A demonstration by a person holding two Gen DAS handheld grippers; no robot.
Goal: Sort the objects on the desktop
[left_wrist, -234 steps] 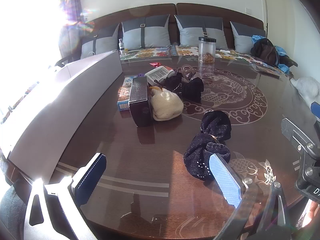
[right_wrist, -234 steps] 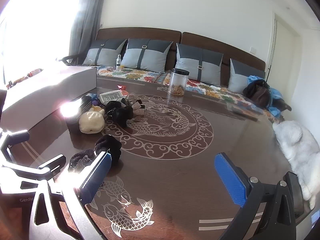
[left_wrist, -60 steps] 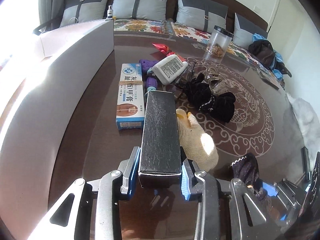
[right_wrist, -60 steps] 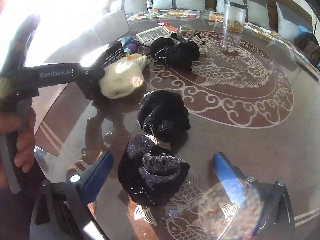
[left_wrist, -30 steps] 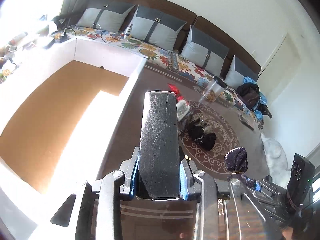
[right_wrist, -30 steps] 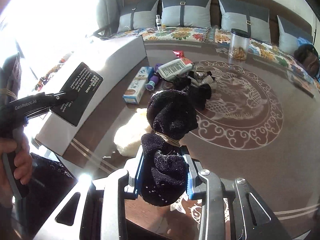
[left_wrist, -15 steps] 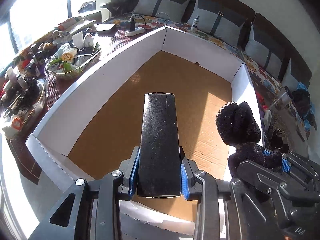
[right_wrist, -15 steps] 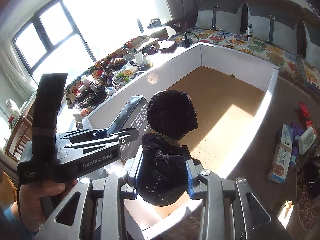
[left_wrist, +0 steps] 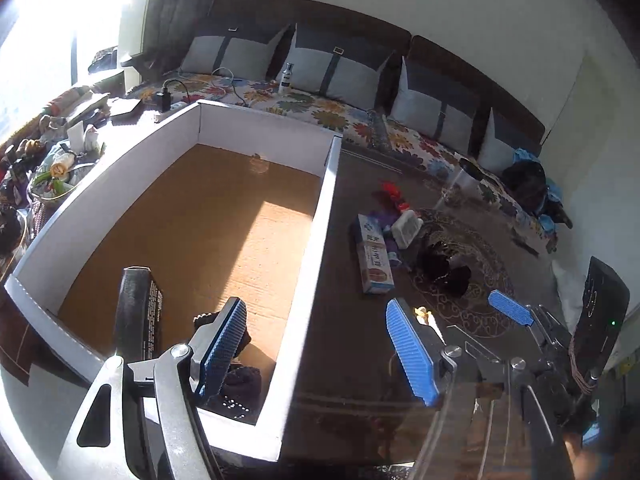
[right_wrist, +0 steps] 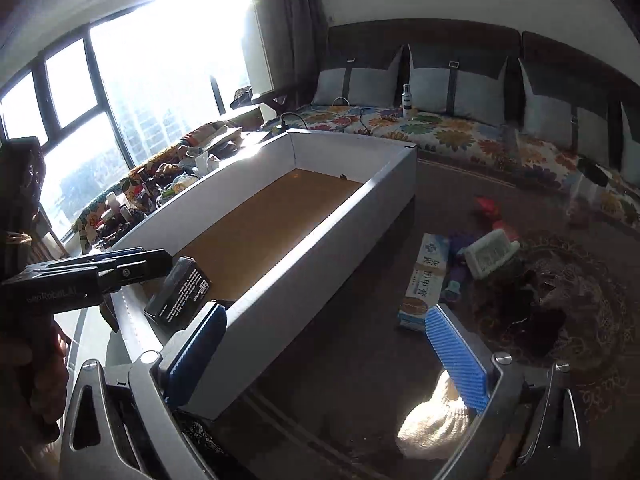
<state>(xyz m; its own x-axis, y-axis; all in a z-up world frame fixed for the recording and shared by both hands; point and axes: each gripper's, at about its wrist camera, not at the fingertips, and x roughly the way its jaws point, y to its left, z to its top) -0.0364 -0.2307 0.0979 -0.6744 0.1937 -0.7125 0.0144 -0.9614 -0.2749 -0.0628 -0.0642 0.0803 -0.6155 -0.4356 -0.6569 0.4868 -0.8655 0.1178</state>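
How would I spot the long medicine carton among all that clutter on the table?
Start at the big white cardboard box with the brown floor. On the dark table just right of its long wall lies a narrow carton, flat, pointing along that wall. It alone is pale blue and white with printed characters.

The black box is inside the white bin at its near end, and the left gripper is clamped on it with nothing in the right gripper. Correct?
Not quite. The left gripper has let go, its jaws opening and empty; the left wrist view shows the black box free inside the white bin.
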